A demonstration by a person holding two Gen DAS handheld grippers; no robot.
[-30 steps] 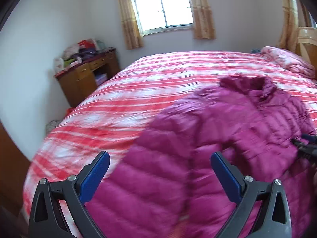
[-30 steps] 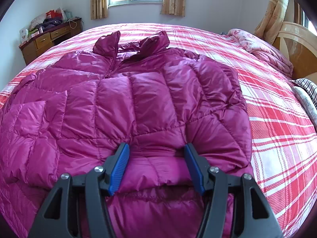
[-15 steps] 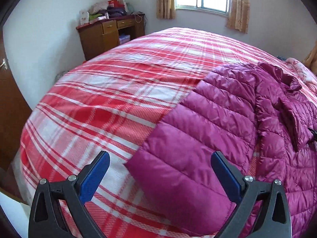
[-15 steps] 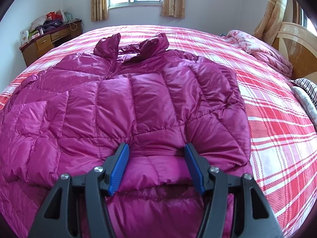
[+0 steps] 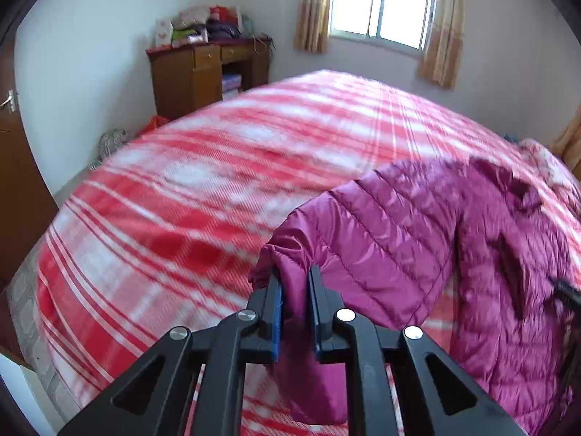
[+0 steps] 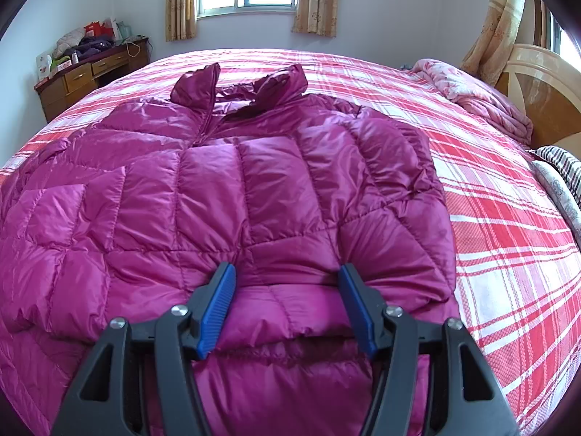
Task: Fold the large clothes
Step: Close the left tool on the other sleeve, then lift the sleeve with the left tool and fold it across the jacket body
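A magenta quilted down jacket (image 6: 232,196) lies front up on the red plaid bed (image 6: 508,239), collar toward the window. In the left wrist view the jacket (image 5: 472,239) lies at the right, its sleeve (image 5: 363,232) stretched toward me. My left gripper (image 5: 295,283) is shut on the sleeve cuff and holds it lifted off the bedspread (image 5: 181,196). My right gripper (image 6: 287,283) is open over the jacket's lower middle, its blue pads on either side of a folded-over quilted panel, gripping nothing.
A wooden desk (image 5: 207,72) piled with clothes stands by the far left wall. A pink floral quilt (image 6: 475,91) and a wooden headboard (image 6: 544,87) are at the right. A striped pillow (image 6: 563,167) lies at the bed's right edge. A door (image 5: 14,181) is at far left.
My left gripper, open half a second ago above the sleeve end, has closed on the cuff and raised it. The right gripper and the jacket body have not moved.
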